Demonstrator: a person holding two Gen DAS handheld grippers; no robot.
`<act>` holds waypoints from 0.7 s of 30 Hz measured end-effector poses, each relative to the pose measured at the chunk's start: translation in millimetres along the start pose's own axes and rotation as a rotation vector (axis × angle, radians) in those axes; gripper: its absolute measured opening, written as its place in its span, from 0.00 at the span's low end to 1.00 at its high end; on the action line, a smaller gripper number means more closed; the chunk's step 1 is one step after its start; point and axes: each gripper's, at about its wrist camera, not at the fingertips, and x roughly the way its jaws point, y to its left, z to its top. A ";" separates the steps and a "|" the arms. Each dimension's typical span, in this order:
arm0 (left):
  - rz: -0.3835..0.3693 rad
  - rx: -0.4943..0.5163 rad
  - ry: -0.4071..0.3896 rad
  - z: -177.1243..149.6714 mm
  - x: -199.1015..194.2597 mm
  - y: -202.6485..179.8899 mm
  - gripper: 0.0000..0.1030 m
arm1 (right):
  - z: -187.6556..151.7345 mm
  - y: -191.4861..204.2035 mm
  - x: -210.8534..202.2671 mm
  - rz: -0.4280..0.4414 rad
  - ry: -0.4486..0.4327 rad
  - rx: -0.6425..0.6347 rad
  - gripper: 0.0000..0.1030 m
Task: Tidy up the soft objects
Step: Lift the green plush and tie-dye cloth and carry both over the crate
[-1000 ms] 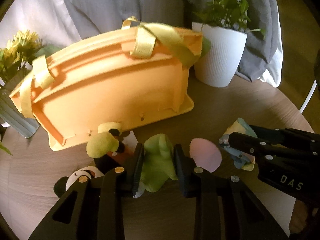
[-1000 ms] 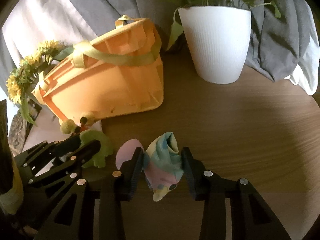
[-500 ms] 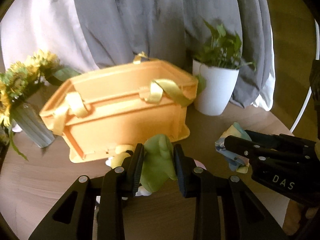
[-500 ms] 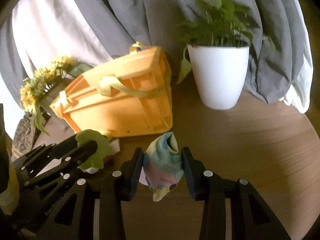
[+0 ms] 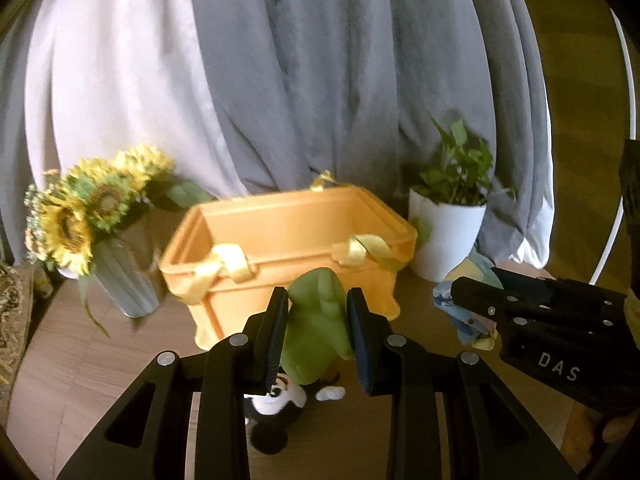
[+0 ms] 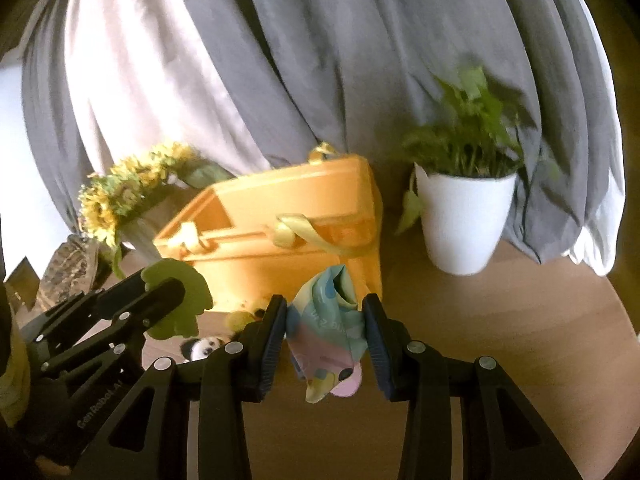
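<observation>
Standing along the tabletop's (image 5: 80,360) far edge are sunflowers (image 5: 80,208), orange basket (image 5: 288,248) and potted plant (image 5: 448,232), while the left hand-held gripper (image 5: 318,336) clamps a green plush (image 5: 316,328) and the right hand-held gripper (image 6: 325,332) pinches a pastel cloth (image 6: 326,328), both raised before the basket.

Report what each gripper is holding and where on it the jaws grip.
The left gripper pinches the green plush across its middle. The right gripper pinches the pastel pouch by its sides, its lower end hanging below the jaws.
</observation>
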 end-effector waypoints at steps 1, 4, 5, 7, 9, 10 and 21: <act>0.007 -0.003 -0.012 1.7 -5.0 2.3 0.29 | 2.5 3.3 -2.5 0.004 -0.010 -0.008 0.39; 0.027 -0.002 -0.045 5.6 -17.9 8.9 0.29 | 8.3 12.7 -9.2 0.013 -0.036 -0.021 0.39; 0.031 -0.001 -0.049 7.2 -20.0 10.5 0.29 | 9.9 15.6 -11.4 0.013 -0.044 -0.027 0.39; 0.042 -0.001 -0.062 10.8 -26.5 14.7 0.29 | 13.5 21.4 -16.7 0.018 -0.065 -0.036 0.39; 0.047 -0.005 -0.075 13.6 -32.4 18.9 0.29 | 17.2 26.2 -21.1 0.022 -0.082 -0.041 0.39; 0.049 -0.006 -0.085 15.6 -36.0 21.3 0.29 | 19.7 29.4 -23.0 0.024 -0.091 -0.043 0.39; 0.068 -0.010 -0.174 38.9 -55.5 44.4 0.29 | 39.4 58.1 -42.2 0.035 -0.203 -0.054 0.39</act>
